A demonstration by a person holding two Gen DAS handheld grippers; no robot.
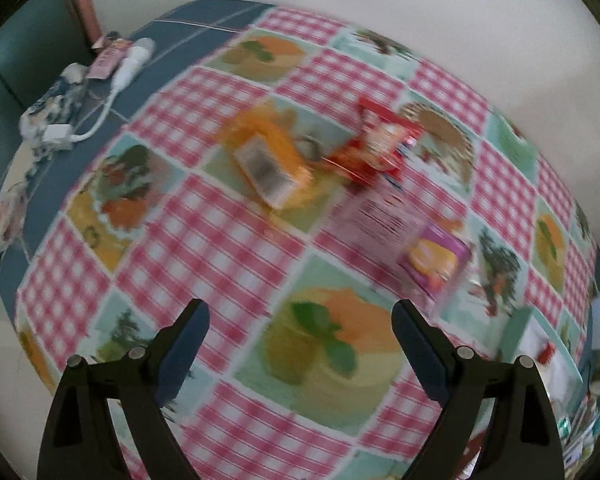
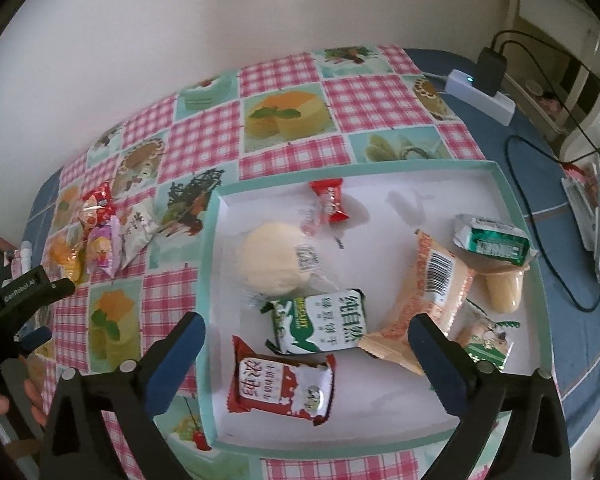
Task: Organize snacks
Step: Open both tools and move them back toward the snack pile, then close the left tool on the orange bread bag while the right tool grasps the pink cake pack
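A teal-rimmed white tray (image 2: pixel 516 216) holds several snacks: a round bun (image 2: pixel 272 260), a red candy (image 2: pixel 330 202), a green biscuit pack (image 2: pixel 324 322), a red milk-candy pack (image 2: pixel 280 386), an orange wrapper (image 2: pixel 428 300) and a green pack (image 2: pixel 492 240). My right gripper (image 2: pixel 306 334) is open and empty above the tray. My left gripper (image 1: pixel 300 320) is open and empty over the checked cloth. Loose snacks lie ahead of it, blurred: an orange pack (image 1: pixel 272 160), a red pack (image 1: pixel 376 144) and a purple pack (image 1: pixel 432 260). The left gripper also shows in the right wrist view (image 2: pixel 24 300).
A white power strip (image 2: pixel 480 92) with a black plug and cables lies on the blue cloth at the right. A white cable and adapter (image 1: pixel 112 92) lie at the table's far left. A wall stands behind the table.
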